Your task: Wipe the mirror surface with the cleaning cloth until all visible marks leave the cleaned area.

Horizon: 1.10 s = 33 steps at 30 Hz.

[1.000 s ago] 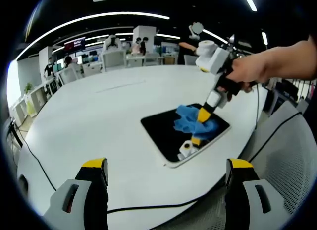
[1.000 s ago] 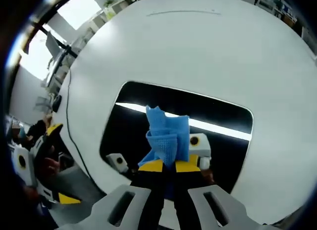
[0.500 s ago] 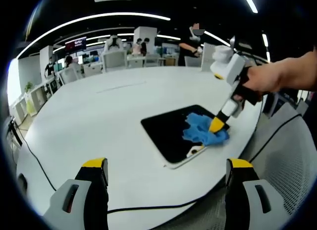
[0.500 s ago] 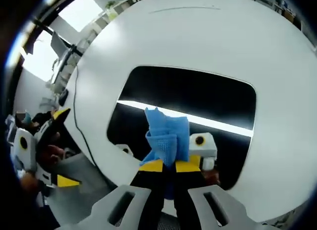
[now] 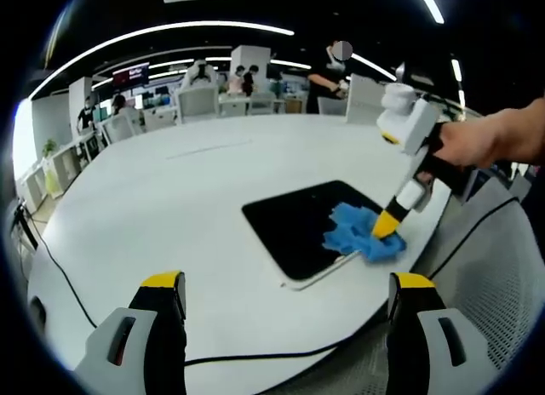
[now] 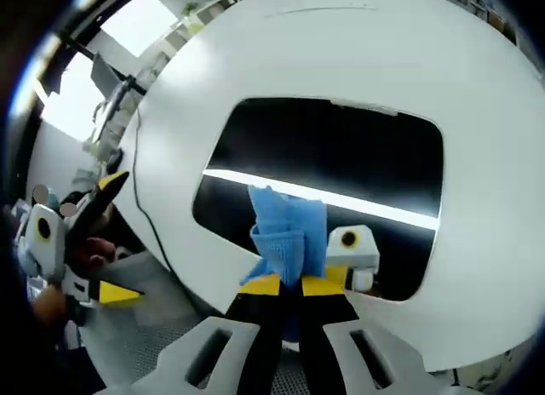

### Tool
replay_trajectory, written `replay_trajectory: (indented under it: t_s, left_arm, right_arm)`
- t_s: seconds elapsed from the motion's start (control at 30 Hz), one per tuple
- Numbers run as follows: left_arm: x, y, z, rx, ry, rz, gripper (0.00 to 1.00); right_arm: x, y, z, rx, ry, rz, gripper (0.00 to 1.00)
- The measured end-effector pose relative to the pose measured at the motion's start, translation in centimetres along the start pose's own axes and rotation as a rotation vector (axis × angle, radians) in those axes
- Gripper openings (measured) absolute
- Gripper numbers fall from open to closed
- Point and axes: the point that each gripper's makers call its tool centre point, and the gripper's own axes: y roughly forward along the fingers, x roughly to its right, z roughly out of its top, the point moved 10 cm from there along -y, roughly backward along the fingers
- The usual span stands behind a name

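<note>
A dark rectangular mirror [image 5: 294,229] [image 6: 332,152] with a white rim lies flat on the round white table [image 5: 170,208]. My right gripper [image 5: 390,225] [image 6: 289,284] is shut on a blue cleaning cloth [image 5: 362,235] [image 6: 285,233], pressing it on the mirror's near right edge. A bright ceiling light strip reflects across the mirror in the right gripper view. My left gripper [image 5: 285,293] stands open near the table's front edge, well short of the mirror, with nothing between its fingers [image 5: 162,297].
A black cable [image 5: 255,355] runs along the table's front edge. A person's hand [image 5: 490,140] holds the right gripper. A grey mesh chair [image 5: 502,267] stands at the right. Desks, chairs and people fill the office background.
The right gripper has dragged the cloth from the mirror's middle to its near right edge. The left gripper has stayed still and open.
</note>
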Motion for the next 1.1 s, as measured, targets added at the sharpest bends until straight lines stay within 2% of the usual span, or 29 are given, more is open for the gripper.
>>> replay_trajectory:
  t_s: [0.13, 0.5, 1.1]
  left_arm:
    - [0.0, 0.0, 0.0, -0.001, 0.001, -0.003, 0.99]
    - [0.0, 0.0, 0.0, -0.003, 0.003, -0.004, 0.99]
    - [0.0, 0.0, -0.1, -0.009, 0.003, -0.007, 0.99]
  right_arm:
    - [0.1, 0.2, -0.4, -0.009, 0.004, 0.007, 0.00]
    - [0.4, -0.4, -0.3, -0.010, 0.002, 0.010, 0.00]
    - [3.1, -1.8, -0.9, 0.007, 0.054, 0.001, 0.00]
